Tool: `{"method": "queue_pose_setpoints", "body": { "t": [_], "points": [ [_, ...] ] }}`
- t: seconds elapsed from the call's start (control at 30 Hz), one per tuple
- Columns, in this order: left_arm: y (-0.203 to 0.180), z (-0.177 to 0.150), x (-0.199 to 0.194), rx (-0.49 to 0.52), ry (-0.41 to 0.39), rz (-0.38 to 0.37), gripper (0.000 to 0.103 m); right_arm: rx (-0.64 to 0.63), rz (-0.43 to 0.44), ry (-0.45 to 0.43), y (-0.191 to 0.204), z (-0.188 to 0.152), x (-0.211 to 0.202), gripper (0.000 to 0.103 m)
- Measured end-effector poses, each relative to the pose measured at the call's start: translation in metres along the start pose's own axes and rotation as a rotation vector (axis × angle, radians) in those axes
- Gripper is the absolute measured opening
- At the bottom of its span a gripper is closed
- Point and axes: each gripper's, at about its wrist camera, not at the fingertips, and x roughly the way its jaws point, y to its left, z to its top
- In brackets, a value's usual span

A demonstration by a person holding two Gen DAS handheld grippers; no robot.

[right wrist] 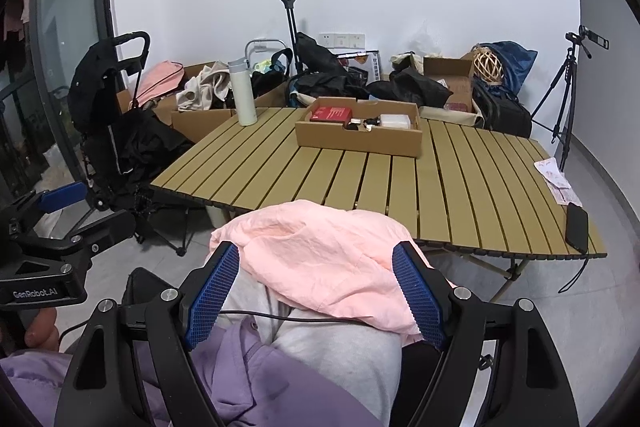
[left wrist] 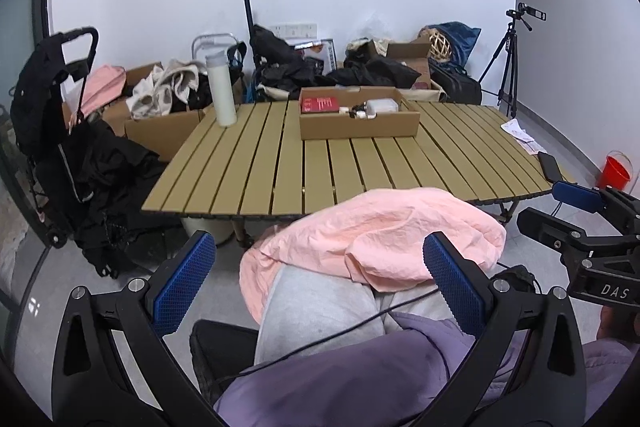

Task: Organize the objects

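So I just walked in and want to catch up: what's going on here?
A seated person holds a left gripper and a right gripper, both with jaws open and empty, above a pink cloth on their lap. Ahead on the slatted table stand a white bottle and a cardboard tray of small items; a phone lies at the right edge. Nothing is gripped.

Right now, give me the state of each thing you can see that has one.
Left tongs: open, empty.
Right tongs: open, empty.
Pink cloth: crumpled on the person's lap.
Cardboard tray: open-topped, on the table, items inside.
White bottle: upright, lid on.
Phone: flat at the table edge.
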Motion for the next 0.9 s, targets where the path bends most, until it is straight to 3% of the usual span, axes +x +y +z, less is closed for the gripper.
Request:
{"method": "queue_pose_setpoints", "body": {
  "t": [0.13,0.5,0.9],
  "points": [
    [-0.004,-0.002,-0.005,0.033,-0.045,0.026,0.103,0.002,0.001,0.002,0.000,0.000,-0.001,0.082],
    [-0.006,-0.005,-0.001,0.025,-0.012,0.016,0.103,0.006,0.002,0.008,-0.001,-0.001,0.002,0.082],
    [-0.006,0.001,0.028,0.009,0.079,-0.018,0.103,0.022,-0.002,0.053,-0.012,-0.004,0.023,0.082]
  ]
}}
